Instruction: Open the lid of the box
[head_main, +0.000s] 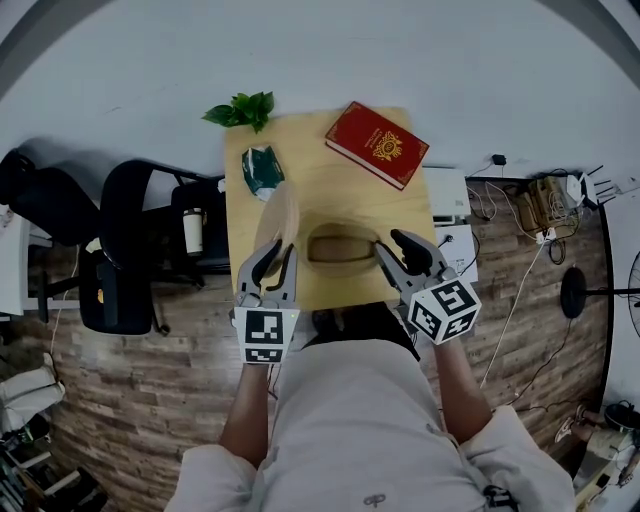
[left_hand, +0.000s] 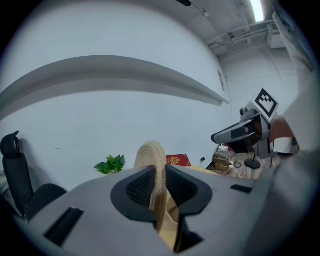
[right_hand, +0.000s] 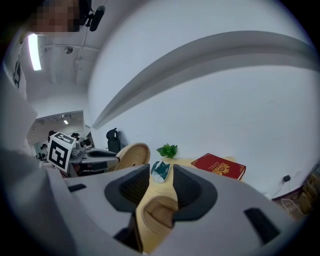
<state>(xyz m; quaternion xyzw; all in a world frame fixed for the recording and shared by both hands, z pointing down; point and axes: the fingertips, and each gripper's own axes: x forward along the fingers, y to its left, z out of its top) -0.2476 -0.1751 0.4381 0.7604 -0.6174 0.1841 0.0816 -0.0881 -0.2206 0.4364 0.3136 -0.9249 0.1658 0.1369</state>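
An oval woven box (head_main: 338, 248) stands lidless near the front edge of the wooden table (head_main: 318, 185). Its lid (head_main: 278, 225) stands on edge to the left of it, with my left gripper (head_main: 272, 268) shut on its rim. In the left gripper view the lid (left_hand: 152, 157) rises between the pads of that gripper (left_hand: 160, 187). My right gripper (head_main: 400, 255) is at the box's right end, jaws apart. In the right gripper view the box (right_hand: 157, 215) lies low between the jaws of that gripper (right_hand: 161, 187), and I see no pad pressing on it.
A red book (head_main: 377, 143) lies at the table's far right, a green packet (head_main: 262, 168) at the far left, and a small plant (head_main: 243, 110) at the back edge. A black chair (head_main: 125, 245) with a cup (head_main: 194, 230) stands left of the table; cables and boxes lie to the right.
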